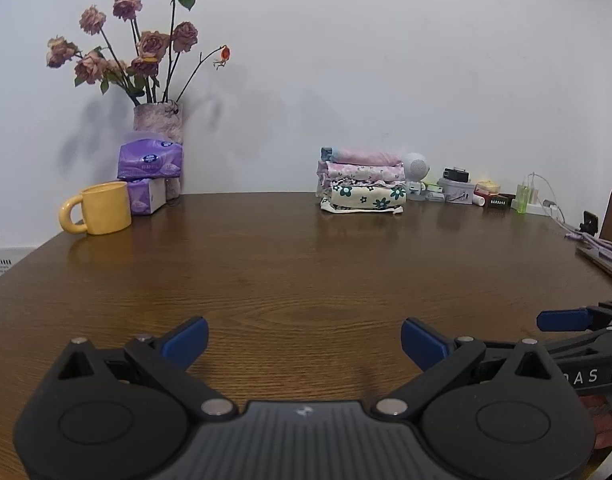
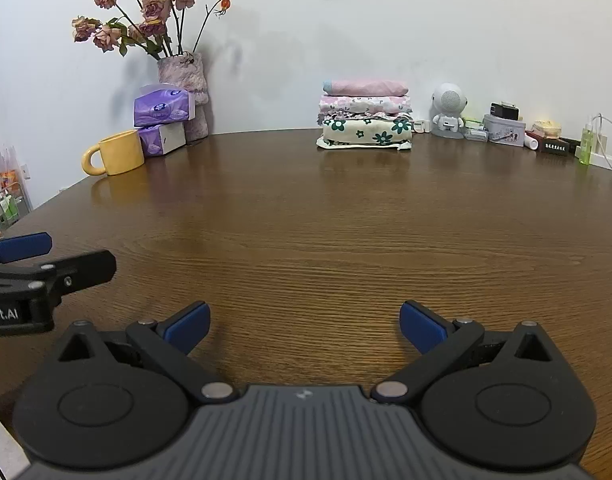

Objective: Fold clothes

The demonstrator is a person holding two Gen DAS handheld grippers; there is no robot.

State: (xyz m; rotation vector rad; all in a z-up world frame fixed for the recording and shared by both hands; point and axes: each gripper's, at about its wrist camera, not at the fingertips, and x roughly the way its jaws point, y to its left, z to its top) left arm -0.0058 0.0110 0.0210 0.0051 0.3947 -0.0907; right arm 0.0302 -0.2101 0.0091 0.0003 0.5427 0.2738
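Observation:
A stack of folded clothes (image 1: 361,182) (image 2: 365,114) stands at the far edge of the brown wooden table (image 1: 290,272) (image 2: 325,220), against the wall: pink pieces on top, a cream one with green flowers at the bottom. My left gripper (image 1: 304,342) hovers low over the near part of the table, open, with nothing between its blue pads. My right gripper (image 2: 304,325) is beside it, also open and empty. Each gripper shows at the edge of the other's view. No loose garment lies near either gripper.
A yellow mug (image 1: 100,209) (image 2: 116,153), purple tissue packs (image 1: 150,162) (image 2: 162,110) and a vase of dried roses (image 1: 158,122) (image 2: 184,80) stand far left. A white speaker figure (image 2: 448,110), small boxes and a green bottle (image 2: 585,146) line the far right.

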